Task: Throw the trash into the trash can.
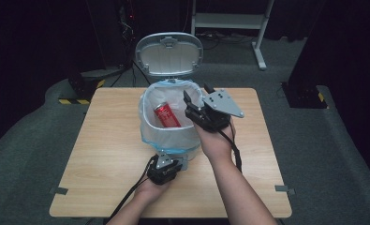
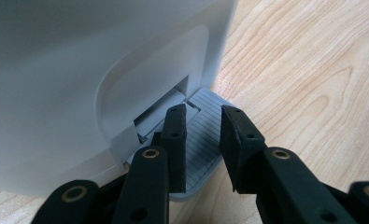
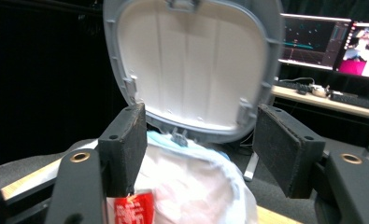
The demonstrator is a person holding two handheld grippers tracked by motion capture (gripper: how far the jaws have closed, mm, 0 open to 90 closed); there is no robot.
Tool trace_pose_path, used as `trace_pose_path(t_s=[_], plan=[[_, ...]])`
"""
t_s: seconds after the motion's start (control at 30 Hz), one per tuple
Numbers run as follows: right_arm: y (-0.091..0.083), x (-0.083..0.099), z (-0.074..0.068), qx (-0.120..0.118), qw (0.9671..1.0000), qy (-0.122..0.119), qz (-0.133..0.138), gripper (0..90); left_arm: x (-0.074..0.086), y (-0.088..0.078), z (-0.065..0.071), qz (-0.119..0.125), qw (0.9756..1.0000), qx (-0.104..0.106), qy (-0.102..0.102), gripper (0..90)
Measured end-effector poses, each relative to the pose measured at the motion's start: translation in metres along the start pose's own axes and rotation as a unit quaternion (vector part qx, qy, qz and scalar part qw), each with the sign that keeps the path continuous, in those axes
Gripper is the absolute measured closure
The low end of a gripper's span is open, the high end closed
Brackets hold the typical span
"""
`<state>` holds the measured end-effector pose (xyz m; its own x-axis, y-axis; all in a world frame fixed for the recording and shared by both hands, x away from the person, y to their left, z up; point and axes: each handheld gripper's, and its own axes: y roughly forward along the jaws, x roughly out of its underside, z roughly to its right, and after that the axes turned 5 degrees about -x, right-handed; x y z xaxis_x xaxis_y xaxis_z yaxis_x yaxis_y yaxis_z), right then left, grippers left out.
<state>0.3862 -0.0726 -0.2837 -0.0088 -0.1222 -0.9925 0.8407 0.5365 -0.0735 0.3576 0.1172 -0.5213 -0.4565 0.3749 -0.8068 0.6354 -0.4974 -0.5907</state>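
A white pedal bin (image 1: 169,136) lined with a blue-rimmed bag (image 3: 191,182) stands mid-table, its grey lid (image 1: 168,51) tipped up and back. A red can (image 1: 167,116) lies inside the bag. My left gripper (image 1: 172,159) sits low at the bin's front. Its jaws stand slightly apart, tips resting on the ribbed grey pedal (image 2: 205,135) with nothing clamped between them. My right gripper (image 1: 197,93) hovers over the bin's right rim, open and empty. In its own view the lid (image 3: 191,60) shows between the jaws and the can (image 3: 133,210) lies below the left one.
The wooden table (image 1: 103,164) has bare room left and right of the bin. Grey tape marks sit near its front corners. Beyond it are dark floor, a white desk frame (image 1: 229,21) and lit monitors (image 3: 313,42).
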Motion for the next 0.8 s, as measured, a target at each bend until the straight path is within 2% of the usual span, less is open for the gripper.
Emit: trace_pose_path(t_s=[0.17,0.33,0.43,0.8], plan=[[-0.007,0.014,0.013,0.007,0.9998,0.010,-0.015,35.6,0.000,0.000,-0.001,0.004,0.9999,0.004,-0.009,71.5],[-0.019,0.020,0.020,0.015,0.9996,0.017,-0.015,35.9,0.000,0.001,-0.002,0.003,0.9999,0.008,-0.011,71.5],[-0.025,0.022,0.022,0.020,0.9995,0.017,-0.016,36.1,0.000,0.001,-0.005,0.001,0.9997,0.016,-0.020,71.5],[-0.026,0.039,0.028,0.024,0.9990,0.018,-0.032,36.4,0.000,0.001,-0.004,0.003,0.9998,0.011,-0.015,71.5]])
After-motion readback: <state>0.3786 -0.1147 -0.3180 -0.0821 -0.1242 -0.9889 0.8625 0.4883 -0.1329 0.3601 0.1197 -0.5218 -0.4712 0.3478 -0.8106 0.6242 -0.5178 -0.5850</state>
